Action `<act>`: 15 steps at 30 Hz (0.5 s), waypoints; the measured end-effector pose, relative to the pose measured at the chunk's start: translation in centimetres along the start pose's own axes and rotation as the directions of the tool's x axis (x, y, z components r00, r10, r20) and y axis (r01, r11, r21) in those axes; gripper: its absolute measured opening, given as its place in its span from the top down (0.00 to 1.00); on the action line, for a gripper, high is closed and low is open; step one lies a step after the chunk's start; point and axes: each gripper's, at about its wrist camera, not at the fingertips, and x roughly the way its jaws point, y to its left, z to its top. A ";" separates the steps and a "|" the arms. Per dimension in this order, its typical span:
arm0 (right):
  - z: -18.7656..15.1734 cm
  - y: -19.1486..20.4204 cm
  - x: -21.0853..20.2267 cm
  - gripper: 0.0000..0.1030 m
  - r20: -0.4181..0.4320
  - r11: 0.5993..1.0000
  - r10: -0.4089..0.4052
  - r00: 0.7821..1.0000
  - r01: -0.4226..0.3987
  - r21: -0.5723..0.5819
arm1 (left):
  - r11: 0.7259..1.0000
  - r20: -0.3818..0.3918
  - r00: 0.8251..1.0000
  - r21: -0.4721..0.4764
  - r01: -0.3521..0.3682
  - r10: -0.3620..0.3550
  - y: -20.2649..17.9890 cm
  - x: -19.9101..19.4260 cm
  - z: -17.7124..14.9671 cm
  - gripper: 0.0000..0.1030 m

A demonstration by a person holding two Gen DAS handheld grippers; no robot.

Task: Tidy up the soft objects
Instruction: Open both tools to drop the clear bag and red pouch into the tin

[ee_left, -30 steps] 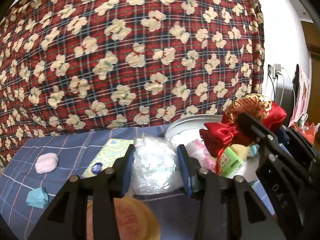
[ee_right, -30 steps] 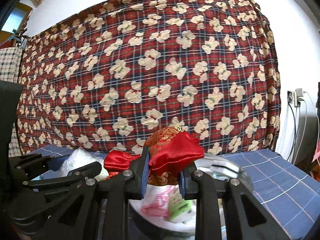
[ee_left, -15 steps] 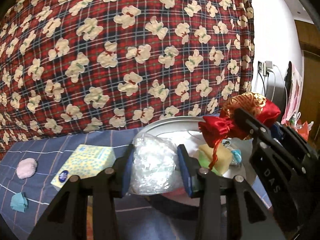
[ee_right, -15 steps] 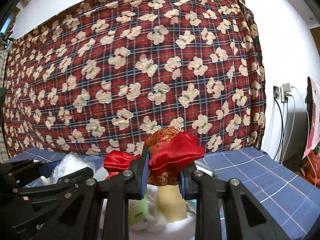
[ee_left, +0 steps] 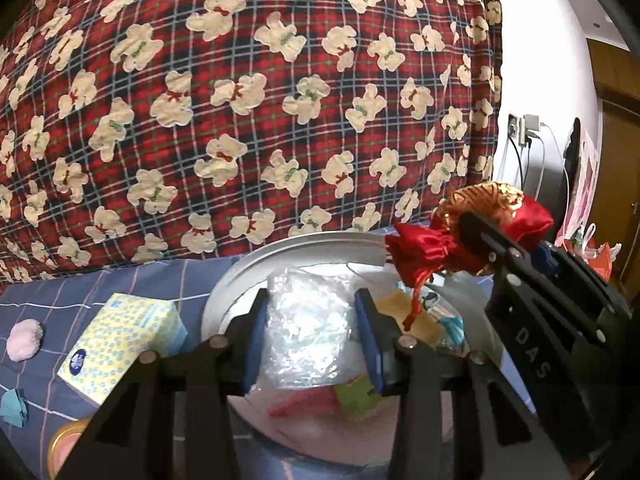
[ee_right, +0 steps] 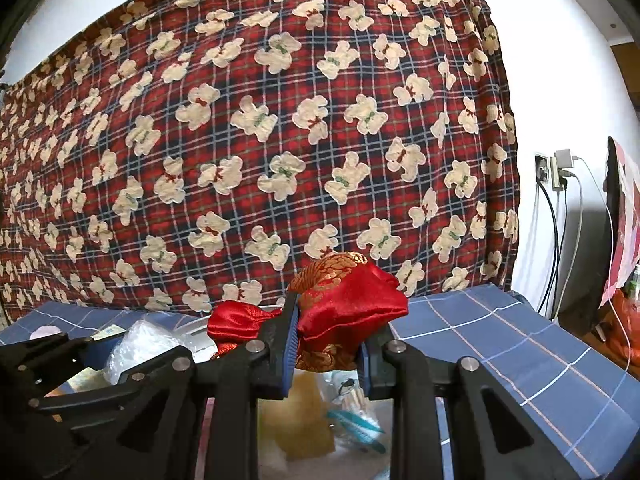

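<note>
My left gripper (ee_left: 310,336) is shut on a clear plastic bag (ee_left: 308,332) and holds it above a round metal basin (ee_left: 320,242). My right gripper (ee_right: 329,354) is shut on a red and gold satin pouch (ee_right: 348,312), also above the basin. The pouch shows in the left wrist view (ee_left: 472,236) at the right, with the right gripper's fingers (ee_left: 500,256) across it. The bag shows in the right wrist view (ee_right: 140,344) at the lower left. The basin holds a yellow sponge (ee_left: 416,320), a green packet (ee_left: 356,396) and a pink item (ee_left: 304,404).
On the blue checked cloth (ee_left: 60,304) to the left lie a yellow tissue pack (ee_left: 124,340), a pink puff (ee_left: 24,338), a teal scrap (ee_left: 14,406) and a round tin (ee_left: 66,446). A red bear-print blanket (ee_left: 240,100) hangs behind. Cables and a socket (ee_right: 556,172) are at the right.
Both grippers have moved right and forward over the basin, still holding the bag and the pouch. The tissue pack and puff have slid left in the left wrist view.
</note>
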 end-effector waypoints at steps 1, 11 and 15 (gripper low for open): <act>0.0 -0.2 0.2 0.74 -0.005 1.000 -0.003 1.000 0.003 0.001 | 1.000 -0.002 1.000 0.001 0.000 0.000 -0.1 0.2 0.0 0.60; 0.1 -2.3 2.0 0.74 -0.057 0.999 -0.021 0.998 0.023 0.034 | 1.000 -0.047 0.999 -0.001 -0.011 0.011 -1.2 2.4 0.1 0.60; 0.0 -2.6 2.8 0.74 -0.090 0.999 -0.027 0.996 0.030 0.029 | 1.000 -0.079 0.997 0.007 -0.014 0.015 -1.8 3.4 -0.1 0.60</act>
